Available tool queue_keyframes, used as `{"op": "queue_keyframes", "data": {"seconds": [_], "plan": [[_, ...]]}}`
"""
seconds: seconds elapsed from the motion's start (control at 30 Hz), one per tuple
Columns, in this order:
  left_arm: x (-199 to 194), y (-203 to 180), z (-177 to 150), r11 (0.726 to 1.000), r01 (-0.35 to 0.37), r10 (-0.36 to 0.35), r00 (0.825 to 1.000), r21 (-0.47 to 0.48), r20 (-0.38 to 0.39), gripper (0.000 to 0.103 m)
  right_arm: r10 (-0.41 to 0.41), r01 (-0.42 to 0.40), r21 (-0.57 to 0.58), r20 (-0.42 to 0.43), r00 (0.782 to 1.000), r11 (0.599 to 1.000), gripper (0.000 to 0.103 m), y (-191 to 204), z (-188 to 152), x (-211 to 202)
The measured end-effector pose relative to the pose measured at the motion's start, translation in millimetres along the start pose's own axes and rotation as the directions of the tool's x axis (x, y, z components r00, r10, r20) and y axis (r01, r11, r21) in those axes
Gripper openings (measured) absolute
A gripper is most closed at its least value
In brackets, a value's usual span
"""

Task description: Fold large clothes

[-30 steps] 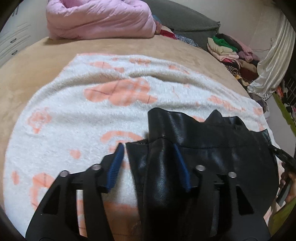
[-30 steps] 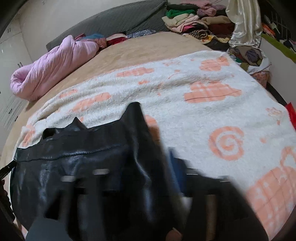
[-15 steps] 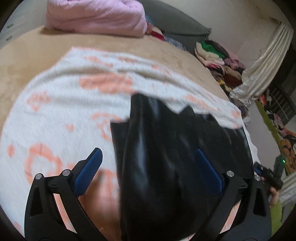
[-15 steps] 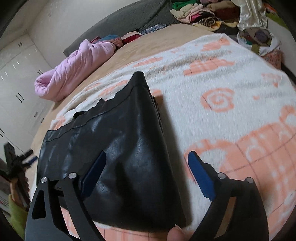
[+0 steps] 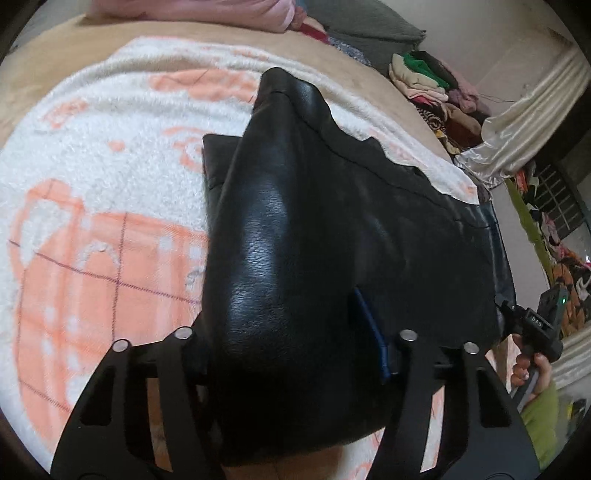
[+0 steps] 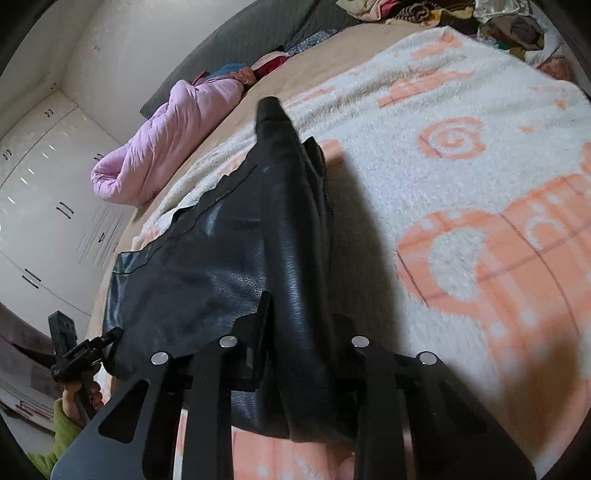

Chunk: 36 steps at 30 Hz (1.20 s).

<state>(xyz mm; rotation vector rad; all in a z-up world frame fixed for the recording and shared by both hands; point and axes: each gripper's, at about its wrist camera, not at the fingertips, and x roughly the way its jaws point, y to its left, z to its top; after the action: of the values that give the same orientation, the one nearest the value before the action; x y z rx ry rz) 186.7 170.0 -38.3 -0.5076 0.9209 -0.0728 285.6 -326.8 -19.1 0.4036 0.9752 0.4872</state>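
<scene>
Left wrist view: left gripper [image 5: 291,332] clamps a raised ridge of the black leather garment [image 5: 332,206]; right gripper [image 6: 295,332] likewise, apparently ready to fold it over the patterned blanket [image 6: 461,155].

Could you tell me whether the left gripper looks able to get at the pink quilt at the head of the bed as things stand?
Probably not yet. The left gripper is shut on the black leather garment, and the pink quilt lies far off across the patterned blanket. Nothing blocks the path; it would have to let go first.
</scene>
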Motion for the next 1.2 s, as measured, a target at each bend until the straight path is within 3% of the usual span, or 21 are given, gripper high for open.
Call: {"op": "queue_keyframes", "data": {"seconds": [0.27,0.33,0.43,0.47,0.6,0.7,0.8,1.03,1.2], "plan": [[-14,-7,-29,1.000,-0.007,0.007,1.000,0.026,0.001,0.053,-0.155,0.155,-0.029,-0.005,0.988,0.987,0.032,7,-28,-18],[-11,-6,-26,1.000,-0.010,0.010,1.000,0.029,-0.002,0.056,-0.221,0.221,-0.057,0.010,0.975,0.973,0.044,10,-31,-15],[-10,-5,-25,1.000,-0.004,0.004,1.000,0.022,-0.003,0.058,-0.258,0.260,-0.054,0.041,0.965,0.964,0.053,13,-35,-18],[-11,-6,-25,1.000,-0.006,0.006,1.000,0.026,-0.002,0.059,-0.287,0.290,-0.062,0.053,0.957,0.955,0.061,15,-36,-18],[-15,-11,-22,0.999,-0.026,0.026,1.000,0.038,0.002,0.061,-0.365,0.378,-0.106,0.122,0.923,0.920,0.073,25,-44,-32],[-20,-13,-25,0.998,-0.037,0.037,0.999,0.047,0.004,0.065,-0.371,0.394,-0.136,0.170,0.913,0.909,0.083,38,-50,-44],[-27,-18,-24,0.998,-0.034,0.033,0.999,0.054,0.017,0.073,-0.353,0.388,-0.169,0.204,0.913,0.906,0.085,54,-55,-52],[-42,-23,-22,0.993,-0.085,0.078,0.993,0.081,0.083,0.089,-0.260,0.303,-0.279,0.182,0.948,0.911,0.085,105,-70,-42],[-45,-20,-20,0.992,-0.100,0.093,0.991,0.073,0.091,0.089,-0.216,0.258,-0.359,0.155,0.964,0.897,0.085,148,-81,-24]]}}
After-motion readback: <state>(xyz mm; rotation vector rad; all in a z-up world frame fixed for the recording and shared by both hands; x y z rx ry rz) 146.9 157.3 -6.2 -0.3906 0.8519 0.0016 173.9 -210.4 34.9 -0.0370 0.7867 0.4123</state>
